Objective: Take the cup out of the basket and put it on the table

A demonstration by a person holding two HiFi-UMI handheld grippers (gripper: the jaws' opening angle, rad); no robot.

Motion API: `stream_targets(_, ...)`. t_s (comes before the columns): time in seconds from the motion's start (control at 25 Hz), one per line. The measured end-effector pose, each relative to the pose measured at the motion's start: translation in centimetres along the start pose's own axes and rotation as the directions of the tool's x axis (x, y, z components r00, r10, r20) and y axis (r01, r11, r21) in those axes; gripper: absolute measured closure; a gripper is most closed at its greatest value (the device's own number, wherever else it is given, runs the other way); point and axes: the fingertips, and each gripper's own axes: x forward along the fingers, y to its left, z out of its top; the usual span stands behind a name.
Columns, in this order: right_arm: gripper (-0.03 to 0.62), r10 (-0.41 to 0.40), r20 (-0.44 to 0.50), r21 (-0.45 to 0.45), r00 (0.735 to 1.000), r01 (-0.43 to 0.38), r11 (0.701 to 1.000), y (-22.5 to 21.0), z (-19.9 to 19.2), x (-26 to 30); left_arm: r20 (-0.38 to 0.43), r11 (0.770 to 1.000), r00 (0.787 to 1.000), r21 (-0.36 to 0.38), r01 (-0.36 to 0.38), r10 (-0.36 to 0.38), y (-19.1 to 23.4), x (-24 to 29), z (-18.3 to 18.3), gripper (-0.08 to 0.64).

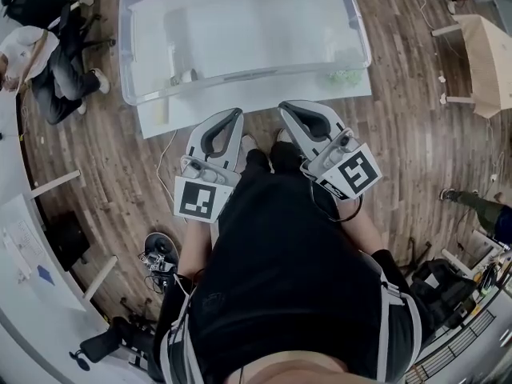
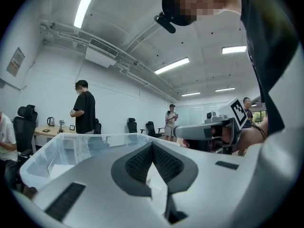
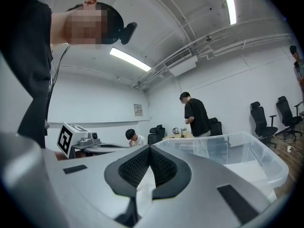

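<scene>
A large clear plastic bin (image 1: 128,38) serves as the basket and stands on a white table (image 1: 168,114) ahead of me. A small pale cup-like thing (image 1: 187,76) lies inside it by the near wall, and a green item (image 1: 346,77) rests at its near right corner. My left gripper (image 1: 236,115) and right gripper (image 1: 286,108) hover side by side just short of the table's near edge, outside the bin. Both are shut and hold nothing. In the left gripper view the left gripper (image 2: 152,144) points over the bin's rim (image 2: 57,141). In the right gripper view the right gripper (image 3: 149,148) does likewise toward the bin (image 3: 247,148).
A wooden stool (image 1: 480,54) stands at the right on the wood floor. A seated person (image 1: 48,62) is at the far left, beside a white desk (image 1: 24,238). Camera gear (image 1: 160,254) lies on the floor behind me. Standing people (image 2: 84,109) and office chairs (image 3: 259,115) are across the room.
</scene>
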Motion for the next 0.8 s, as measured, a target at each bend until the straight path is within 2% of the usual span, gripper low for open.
stream_targets(0.32, 0.577, -0.002, -0.001, 0.016, 1.000, 0.002, 1.000, -1.3, 0.0, 1.0, -0.002, 0.999, 1.000, -0.047, 0.003, -0.003, 0.9, 0.7, -0.2, 0.541)
stream_targets(0.8, 0.577, 0.024, 0.020, 0.008, 1.000, -0.024, 1.000, -6.4, 1.2, 3.2, -0.006, 1.000, 1.000, -0.015, -0.025, 0.025, 3.2, 5.1, 1.3, 0.541)
